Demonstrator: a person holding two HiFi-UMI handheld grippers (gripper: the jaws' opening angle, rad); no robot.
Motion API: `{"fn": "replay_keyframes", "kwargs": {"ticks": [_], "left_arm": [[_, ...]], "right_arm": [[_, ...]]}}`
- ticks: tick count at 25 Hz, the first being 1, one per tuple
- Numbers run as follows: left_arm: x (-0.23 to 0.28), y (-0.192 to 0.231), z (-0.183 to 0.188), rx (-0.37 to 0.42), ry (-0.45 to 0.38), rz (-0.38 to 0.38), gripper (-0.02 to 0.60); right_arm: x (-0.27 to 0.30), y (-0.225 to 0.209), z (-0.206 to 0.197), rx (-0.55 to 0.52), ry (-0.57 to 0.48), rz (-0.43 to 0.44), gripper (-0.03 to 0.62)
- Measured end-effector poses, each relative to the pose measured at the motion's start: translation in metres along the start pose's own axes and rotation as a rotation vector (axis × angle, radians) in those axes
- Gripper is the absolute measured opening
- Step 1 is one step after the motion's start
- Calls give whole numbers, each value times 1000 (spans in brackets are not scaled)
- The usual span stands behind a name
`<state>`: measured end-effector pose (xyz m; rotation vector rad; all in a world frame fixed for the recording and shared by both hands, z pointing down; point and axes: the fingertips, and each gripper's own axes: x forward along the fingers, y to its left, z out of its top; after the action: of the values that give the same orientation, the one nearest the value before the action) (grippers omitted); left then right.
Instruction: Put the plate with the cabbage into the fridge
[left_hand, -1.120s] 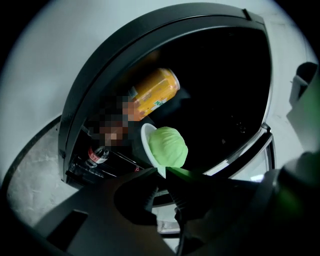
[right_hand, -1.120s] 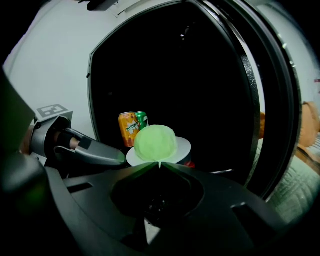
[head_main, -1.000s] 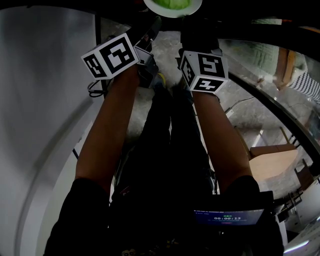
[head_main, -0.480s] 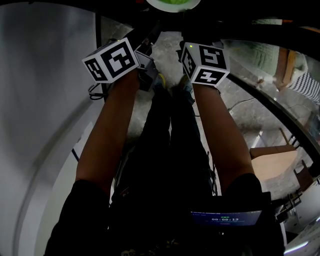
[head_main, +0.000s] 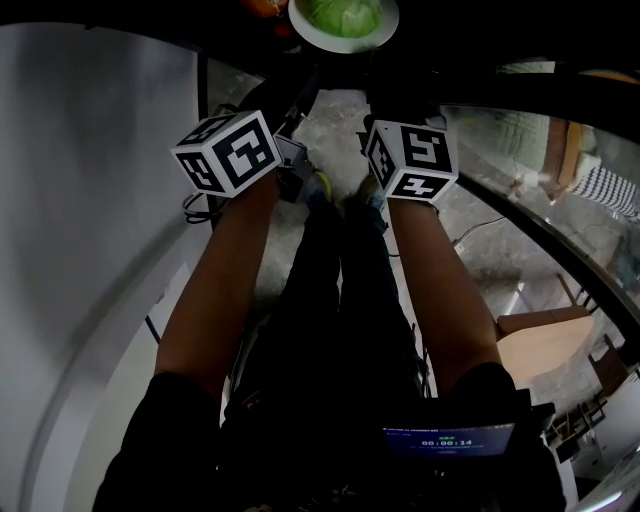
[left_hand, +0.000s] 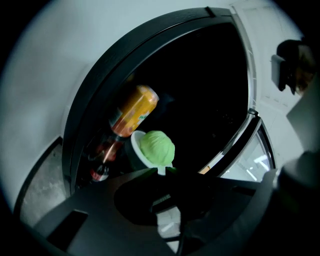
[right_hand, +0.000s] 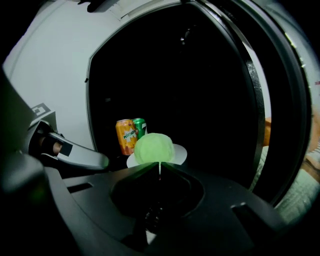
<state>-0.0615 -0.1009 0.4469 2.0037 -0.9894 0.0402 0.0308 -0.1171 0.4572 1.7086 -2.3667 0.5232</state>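
Floor (head_main: 330, 115) of grey concrete shows beneath the person in the head view. A pale wall (head_main: 90, 220) stands well left of the plate, and a glass door (head_main: 520, 170) is swung open to the plate's right. Both bare forearms reach straight ahead, side by side, marker cubes facing up. The left gripper (head_main: 312, 68) and right gripper (head_main: 380, 70) run into shadow at the near edge of the plate (head_main: 385, 32), which carries the cabbage (head_main: 345, 14).

From the left gripper view, the plate sits against the black opening of the fridge (left_hand: 200, 90). This gripper's jaws are pinched together on a small white bit of the plate's near rim. An orange can (left_hand: 135, 110) lies just beyond the plate, with a dark bottle (left_hand: 102, 162) beside the can; the bottle shows in this view only.

From the right gripper view, the jaws are drawn in to a thin slit, nipping the plate's near rim. A green can (right_hand: 139, 127), seen only here, stands against the orange can just behind the plate. The left gripper's pale body reaches in from the plate's left. Whether the plate rests on a shelf, I cannot tell.
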Motion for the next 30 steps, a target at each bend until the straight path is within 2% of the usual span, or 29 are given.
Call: {"fn": "replay_keyframes", "kwargs": {"ticks": [4, 8, 11, 16, 22, 25, 30], "left_arm": [[-18, -17, 25, 252, -131, 2, 34], [-38, -31, 41, 498, -237, 44, 34], [-52, -38, 43, 630, -286, 81, 34], [-65, -41, 35, 685, -321, 109, 34], [-54, -54, 22, 680, -279, 99, 34], [-59, -46, 8, 674, -288, 81, 34], [-56, -43, 9, 673, -297, 87, 34]], "right_arm": [[-22, 2, 14, -31, -54, 17, 5], [-44, -4, 17, -61, -68, 20, 5], [-63, -8, 17, -102, -74, 12, 5], [-86, -14, 12, -157, -95, 2, 5], [-93, -32, 1, -169, -62, 7, 5], [-97, -26, -10, -186, -74, 5, 5], [-97, -28, -5, -188, -85, -1, 5]]}}
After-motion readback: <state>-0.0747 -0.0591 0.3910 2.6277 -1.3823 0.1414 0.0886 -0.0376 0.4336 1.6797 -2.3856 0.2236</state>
